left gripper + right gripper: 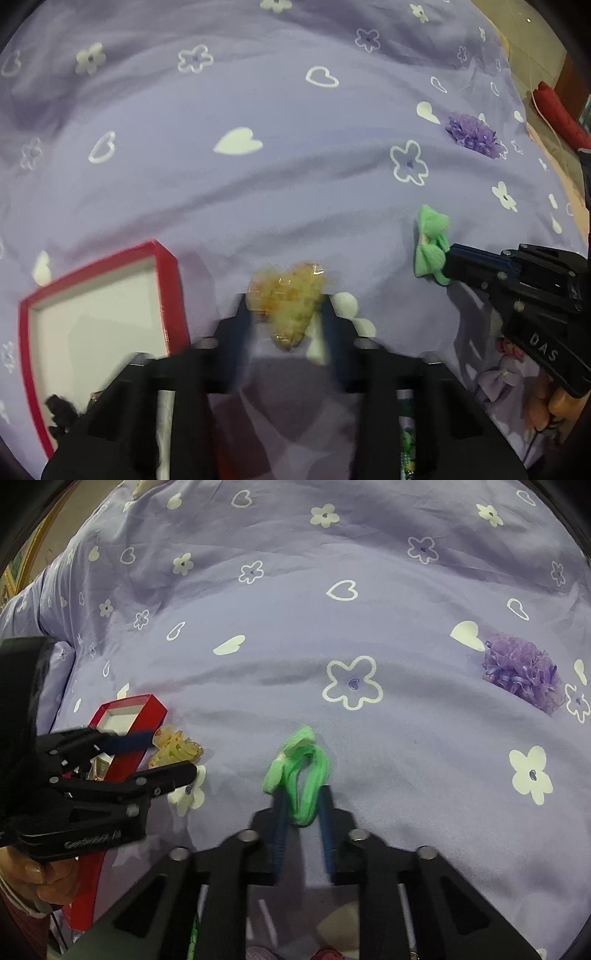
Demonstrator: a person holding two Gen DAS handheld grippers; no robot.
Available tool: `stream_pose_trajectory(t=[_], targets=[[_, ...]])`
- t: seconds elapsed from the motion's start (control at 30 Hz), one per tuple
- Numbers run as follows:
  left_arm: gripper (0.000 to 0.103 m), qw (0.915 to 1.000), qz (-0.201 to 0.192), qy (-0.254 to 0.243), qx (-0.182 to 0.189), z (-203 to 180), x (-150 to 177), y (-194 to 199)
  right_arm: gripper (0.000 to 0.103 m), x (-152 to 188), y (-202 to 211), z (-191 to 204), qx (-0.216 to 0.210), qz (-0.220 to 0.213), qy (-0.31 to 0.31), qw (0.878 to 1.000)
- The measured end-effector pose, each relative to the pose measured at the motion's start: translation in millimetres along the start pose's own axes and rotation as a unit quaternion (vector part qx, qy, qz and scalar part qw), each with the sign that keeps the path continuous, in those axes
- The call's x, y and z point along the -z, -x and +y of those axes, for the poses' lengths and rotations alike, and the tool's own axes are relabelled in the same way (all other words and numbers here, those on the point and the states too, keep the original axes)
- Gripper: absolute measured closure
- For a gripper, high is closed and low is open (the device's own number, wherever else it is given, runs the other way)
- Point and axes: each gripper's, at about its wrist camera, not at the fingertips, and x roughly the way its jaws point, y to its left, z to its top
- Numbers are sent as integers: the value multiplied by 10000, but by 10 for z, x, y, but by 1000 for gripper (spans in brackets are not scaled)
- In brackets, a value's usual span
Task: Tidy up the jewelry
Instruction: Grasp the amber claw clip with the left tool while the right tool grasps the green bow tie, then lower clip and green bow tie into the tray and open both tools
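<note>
A yellow heart-shaped hair clip (286, 304) lies on the purple bedspread between the fingers of my left gripper (285, 301), which is open around it. It also shows in the right wrist view (173, 748). A green bow hair tie (301, 775) lies between the fingers of my right gripper (303, 793), which is open around it; it also shows in the left wrist view (430, 245). A red box (99, 325) with a white inside lies open at the left, holding a small dark item (61, 415). A purple ruffled scrunchie (521, 672) lies far right.
The purple bedspread (258, 192) with white hearts and flowers covers the whole work area. More hair accessories (517, 376) lie at the lower right of the left wrist view. The bed edge and a red object (557, 110) are at the far right.
</note>
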Motion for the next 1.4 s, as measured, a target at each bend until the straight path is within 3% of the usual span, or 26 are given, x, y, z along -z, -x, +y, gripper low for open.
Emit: stream_pose_trajectory(t=[0.53, 1.03, 1.4], targets=[[75, 9972, -636, 307, 263, 76, 308, 633, 98, 52, 404, 139, -399, -315, -59, 9987], [75, 9891, -974, 1099, 47, 654, 1033, 1210, 98, 201, 510, 1028, -1044, -228, 466, 9932], [75, 9845, -749, 1566, -268, 1196, 1500, 1283, 98, 321, 312, 1753, -1407, 52, 1002, 9850]])
